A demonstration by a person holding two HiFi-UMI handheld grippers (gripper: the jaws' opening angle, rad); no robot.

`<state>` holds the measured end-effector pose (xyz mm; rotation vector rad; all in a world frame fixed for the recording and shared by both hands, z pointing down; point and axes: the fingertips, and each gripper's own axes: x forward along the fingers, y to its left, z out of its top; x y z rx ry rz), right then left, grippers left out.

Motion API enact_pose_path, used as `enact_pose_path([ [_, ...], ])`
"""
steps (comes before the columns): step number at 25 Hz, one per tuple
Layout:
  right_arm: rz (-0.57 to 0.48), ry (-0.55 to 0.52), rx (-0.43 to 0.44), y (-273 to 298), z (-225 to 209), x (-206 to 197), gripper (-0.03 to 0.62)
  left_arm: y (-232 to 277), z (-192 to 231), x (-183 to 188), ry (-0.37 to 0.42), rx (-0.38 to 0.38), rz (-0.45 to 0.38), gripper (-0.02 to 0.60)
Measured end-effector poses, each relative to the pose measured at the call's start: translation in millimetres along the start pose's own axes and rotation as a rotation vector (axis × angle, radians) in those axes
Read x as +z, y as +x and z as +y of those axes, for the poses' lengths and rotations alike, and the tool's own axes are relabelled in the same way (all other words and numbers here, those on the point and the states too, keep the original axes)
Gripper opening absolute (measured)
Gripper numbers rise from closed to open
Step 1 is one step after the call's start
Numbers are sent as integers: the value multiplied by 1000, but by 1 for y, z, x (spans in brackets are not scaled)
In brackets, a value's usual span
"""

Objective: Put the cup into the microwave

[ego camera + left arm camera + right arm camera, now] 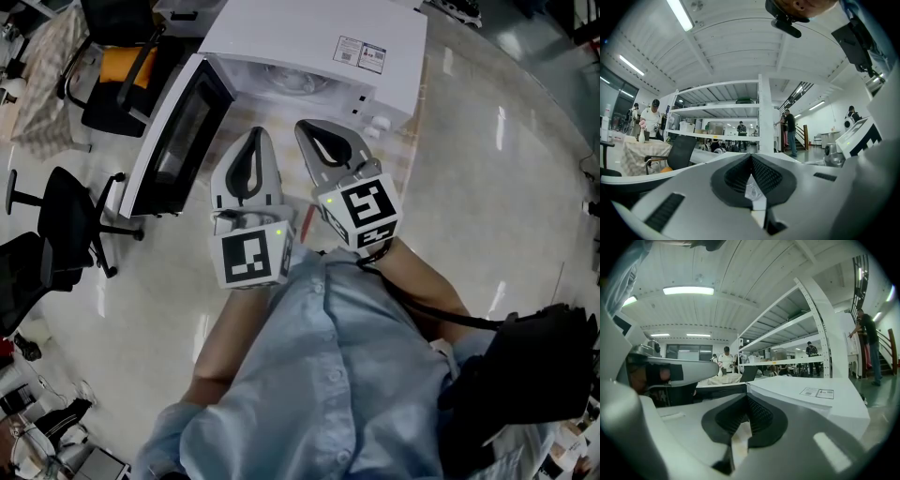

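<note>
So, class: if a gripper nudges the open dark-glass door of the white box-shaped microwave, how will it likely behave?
The open dark-glass door would probably swing, since it hangs from one edge of the white box-shaped microwave. It looks like a stiff flat panel, so unlikely to flex. The broad body likely stays put under a light push.

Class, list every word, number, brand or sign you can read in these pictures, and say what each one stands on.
No text can be read in any view.
Label on top of the microwave: print too small to read.
Marker cubes: black-and-white square patterns only, no words or numbers.
</note>
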<state>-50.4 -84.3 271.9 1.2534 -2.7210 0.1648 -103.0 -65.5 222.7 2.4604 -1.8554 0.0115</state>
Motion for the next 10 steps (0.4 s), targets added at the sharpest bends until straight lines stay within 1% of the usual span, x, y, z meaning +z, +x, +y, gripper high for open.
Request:
enact_pose_path([
  [10, -7, 0, 13, 4, -2, 0, 1, 7, 1, -4, -3, 2, -2, 8],
])
